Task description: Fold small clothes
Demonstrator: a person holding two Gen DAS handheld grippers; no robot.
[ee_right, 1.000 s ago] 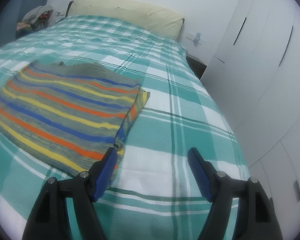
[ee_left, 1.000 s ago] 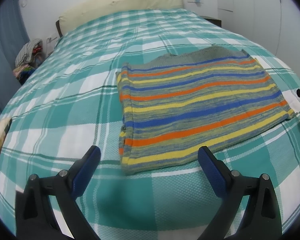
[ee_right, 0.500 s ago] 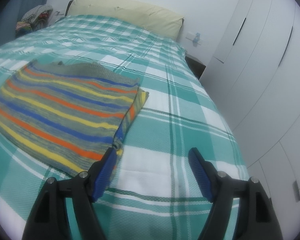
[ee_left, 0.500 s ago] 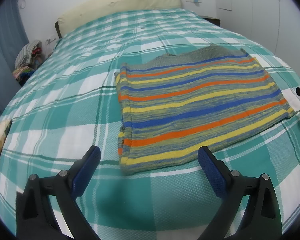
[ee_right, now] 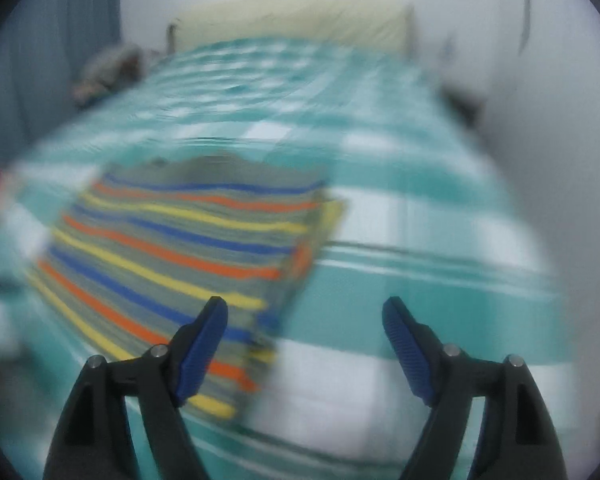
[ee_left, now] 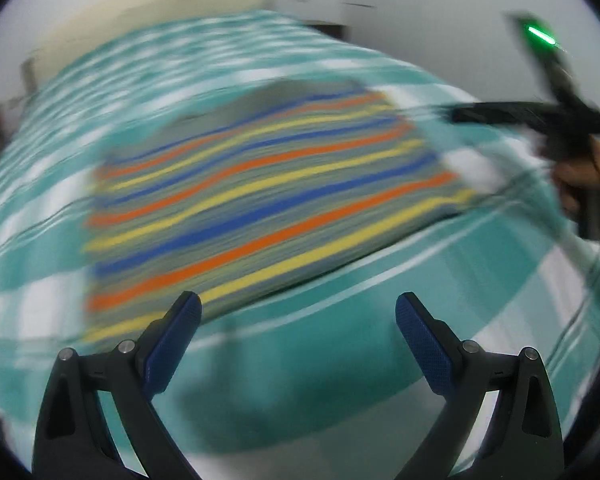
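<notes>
A folded striped knit garment in grey, blue, orange and yellow lies flat on the green-and-white checked bed. It also shows in the right wrist view. My left gripper is open and empty, just short of the garment's near edge. My right gripper is open and empty, over the garment's near right corner. The right gripper's body also shows in the left wrist view, held above the bed to the right of the garment. Both views are motion-blurred.
A cream pillow lies at the head of the bed. A pile of clothes sits beside the bed at the far left. White wardrobe doors stand to the right. A blue curtain hangs at the left.
Both grippers have swung quickly, blurring the views. The left view has turned right, bringing the right gripper and hand into sight. The right view has turned left toward the garment. The garment has not moved.
</notes>
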